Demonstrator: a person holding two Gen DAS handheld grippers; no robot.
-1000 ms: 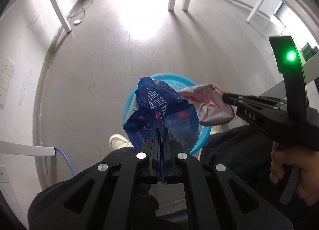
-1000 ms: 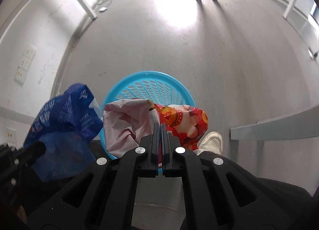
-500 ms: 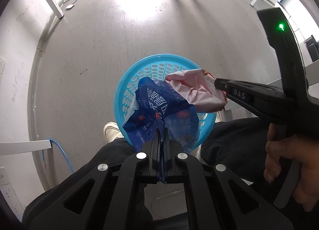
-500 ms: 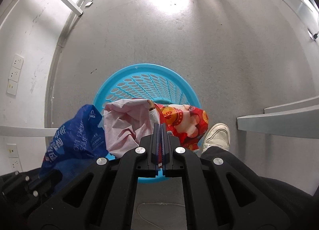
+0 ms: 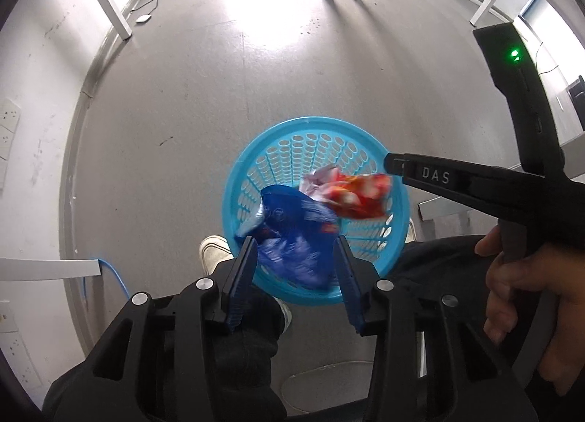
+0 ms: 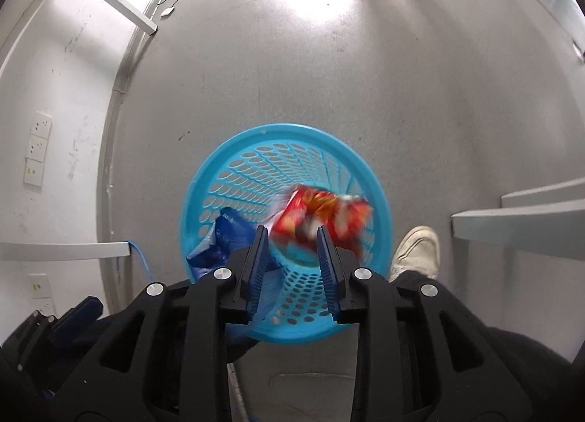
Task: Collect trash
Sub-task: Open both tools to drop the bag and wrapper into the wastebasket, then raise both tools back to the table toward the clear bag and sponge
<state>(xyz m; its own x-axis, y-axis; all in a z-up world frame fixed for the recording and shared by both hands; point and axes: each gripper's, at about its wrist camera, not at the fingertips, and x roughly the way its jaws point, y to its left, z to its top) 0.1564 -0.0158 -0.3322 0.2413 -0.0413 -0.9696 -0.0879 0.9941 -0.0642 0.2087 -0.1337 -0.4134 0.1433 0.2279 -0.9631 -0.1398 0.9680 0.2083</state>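
Two wrappers are dropping at once. The jaws of both grippers, pinched on them half a second ago, have just been opening: the blue bag falls blurred from the left gripper, the red packet from the right gripper, both over the blue basket. Both sets of jaws stand partly spread, gripping nothing. Judged: this pair of trash is as good as collected.

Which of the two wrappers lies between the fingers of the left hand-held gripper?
The blue wrapper; the red wrapper falls further right, over the basket.
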